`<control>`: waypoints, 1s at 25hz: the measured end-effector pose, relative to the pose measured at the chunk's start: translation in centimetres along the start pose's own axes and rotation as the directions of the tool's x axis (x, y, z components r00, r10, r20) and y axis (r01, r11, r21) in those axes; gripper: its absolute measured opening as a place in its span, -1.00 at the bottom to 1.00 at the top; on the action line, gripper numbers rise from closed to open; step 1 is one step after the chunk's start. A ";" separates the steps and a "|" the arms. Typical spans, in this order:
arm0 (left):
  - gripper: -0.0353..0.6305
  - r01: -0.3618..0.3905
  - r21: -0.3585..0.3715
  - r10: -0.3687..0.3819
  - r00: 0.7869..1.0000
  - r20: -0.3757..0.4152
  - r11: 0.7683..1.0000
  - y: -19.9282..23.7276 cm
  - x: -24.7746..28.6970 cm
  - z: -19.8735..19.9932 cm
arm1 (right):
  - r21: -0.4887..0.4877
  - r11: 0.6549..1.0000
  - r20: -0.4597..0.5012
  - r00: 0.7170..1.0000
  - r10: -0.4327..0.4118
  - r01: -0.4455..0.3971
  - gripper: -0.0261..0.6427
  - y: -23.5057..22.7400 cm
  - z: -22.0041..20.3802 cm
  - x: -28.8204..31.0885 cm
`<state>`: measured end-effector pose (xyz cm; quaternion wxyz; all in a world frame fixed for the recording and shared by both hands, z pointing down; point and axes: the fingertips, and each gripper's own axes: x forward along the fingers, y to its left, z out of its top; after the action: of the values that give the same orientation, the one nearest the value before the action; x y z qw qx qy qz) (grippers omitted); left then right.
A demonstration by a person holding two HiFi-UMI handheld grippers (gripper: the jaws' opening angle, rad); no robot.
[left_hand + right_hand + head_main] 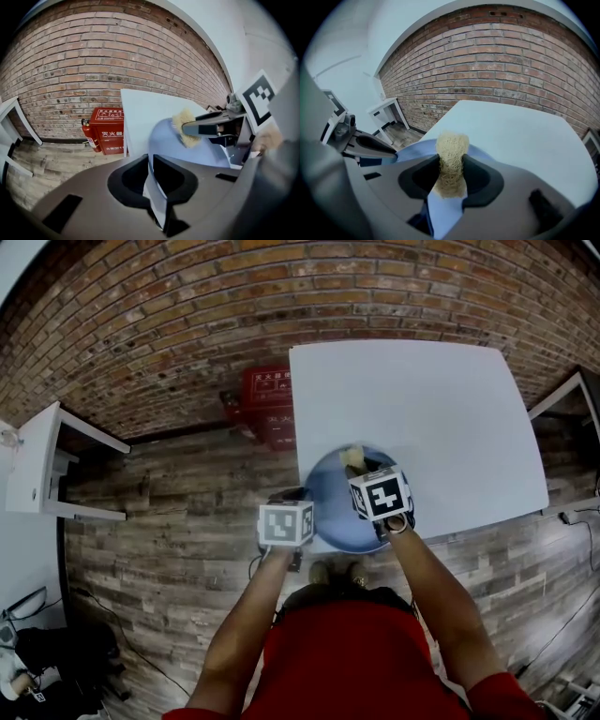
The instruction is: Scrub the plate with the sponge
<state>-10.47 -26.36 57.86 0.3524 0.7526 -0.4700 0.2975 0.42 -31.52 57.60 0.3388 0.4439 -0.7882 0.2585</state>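
Note:
A blue plate [333, 507] lies at the near edge of the white table [422, 409] and overhangs it slightly. My left gripper [302, 498] is at the plate's left rim; in the left gripper view the thin rim of the plate [187, 152] runs between the jaws of this gripper [151, 180], which are shut on it. My right gripper [364, 465] hovers over the plate's far part, shut on a tan fibrous sponge [353, 457]. The right gripper view shows the sponge [451, 154] pinched upright between the jaws, with the plate [410, 150] below.
A red fire-extinguisher box [269, 404] stands on the wooden floor against the brick wall, left of the table. A white side table [37, 470] stands at the far left. The person stands right at the table's near edge.

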 end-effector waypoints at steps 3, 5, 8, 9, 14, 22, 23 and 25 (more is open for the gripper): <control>-0.77 -0.010 -0.010 0.010 1.000 0.006 1.000 0.1 0.0 0.1 | 0.016 0.999 -0.009 0.999 -0.051 0.051 -0.46 -2.3 -0.5 -1.1; -0.77 -0.016 -0.019 0.016 1.000 0.009 1.000 0.2 0.0 0.1 | 0.023 0.996 -0.017 0.996 -0.088 0.088 -0.46 -3.7 -0.8 -2.0; -0.78 -0.020 -0.030 0.021 1.000 0.011 0.999 0.1 0.0 0.1 | 0.026 0.995 -0.017 0.996 -0.091 0.092 -0.46 -4.5 -1.4 -2.1; -0.78 -0.020 -0.033 0.021 1.000 0.013 0.999 0.1 0.0 0.1 | 0.026 0.996 -0.016 0.996 -0.089 0.090 -0.46 -4.3 -1.4 -2.2; -0.78 -0.012 -0.052 0.013 1.000 0.021 0.999 0.1 0.0 0.2 | 0.032 0.999 0.020 1.000 -0.013 0.013 -0.46 -0.4 -0.7 -2.7; -0.78 0.005 -0.076 -0.002 0.999 0.036 0.997 0.1 0.0 0.1 | -0.027 0.994 -0.021 0.994 0.109 -0.110 -0.46 7.5 -0.9 -0.8; -0.78 0.008 -0.078 -0.005 0.999 0.037 0.997 0.1 0.0 0.0 | -0.031 0.993 -0.028 0.994 0.109 -0.110 -0.46 7.7 -1.1 -0.5; -0.78 0.011 -0.080 -0.008 0.999 0.039 0.997 0.1 -0.1 0.0 | -0.033 0.994 -0.034 0.994 0.105 -0.106 -0.46 7.7 -1.2 -0.3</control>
<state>-10.58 -26.32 57.78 0.3743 0.7457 -0.4848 0.2622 -5.79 -26.87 57.33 0.3452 0.3913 -0.8094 0.2695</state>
